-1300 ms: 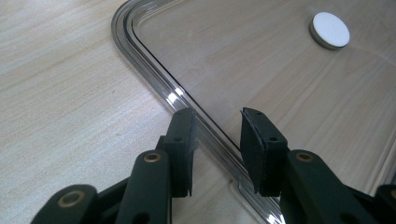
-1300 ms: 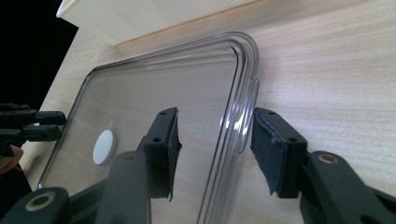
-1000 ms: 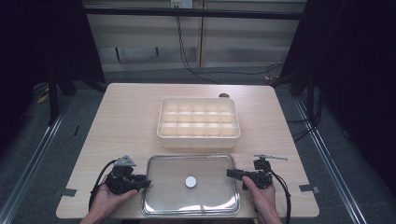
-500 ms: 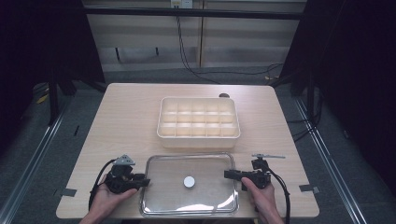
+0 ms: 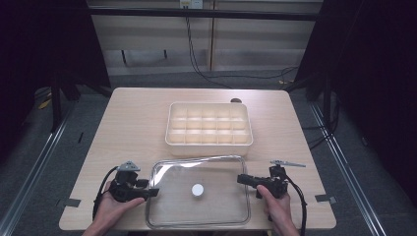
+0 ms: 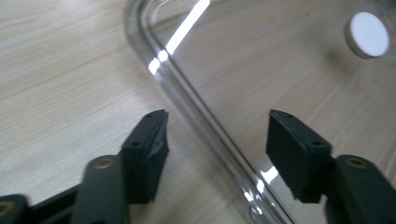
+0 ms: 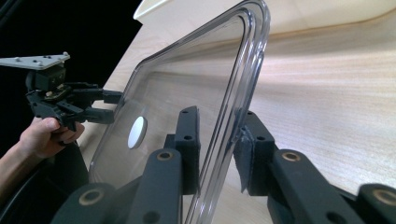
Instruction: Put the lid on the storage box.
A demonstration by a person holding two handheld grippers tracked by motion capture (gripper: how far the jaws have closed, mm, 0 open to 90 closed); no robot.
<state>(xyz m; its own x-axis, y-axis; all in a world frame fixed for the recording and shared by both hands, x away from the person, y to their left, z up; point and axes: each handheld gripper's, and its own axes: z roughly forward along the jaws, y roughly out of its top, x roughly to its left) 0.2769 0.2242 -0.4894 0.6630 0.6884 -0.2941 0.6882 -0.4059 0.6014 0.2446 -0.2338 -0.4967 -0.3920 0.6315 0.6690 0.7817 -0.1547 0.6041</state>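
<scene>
low in the frame, the left gripper (image 5: 152, 192) is spread astride the clear lid's (image 5: 216, 169) left edge; the right gripper (image 5: 242, 179) pinches its right edge.

The table (image 5: 137, 128) is pale wood with a fine lengthwise grain. The compartment tray (image 5: 209, 125) is cream. The lid (image 5: 216, 201) is clear, glinting white along its rim, with a round white disc (image 5: 197, 189) at its centre. Both grippers, left (image 5: 147, 192) and right (image 5: 244, 179), are black, each topped by a grey plate.
</scene>
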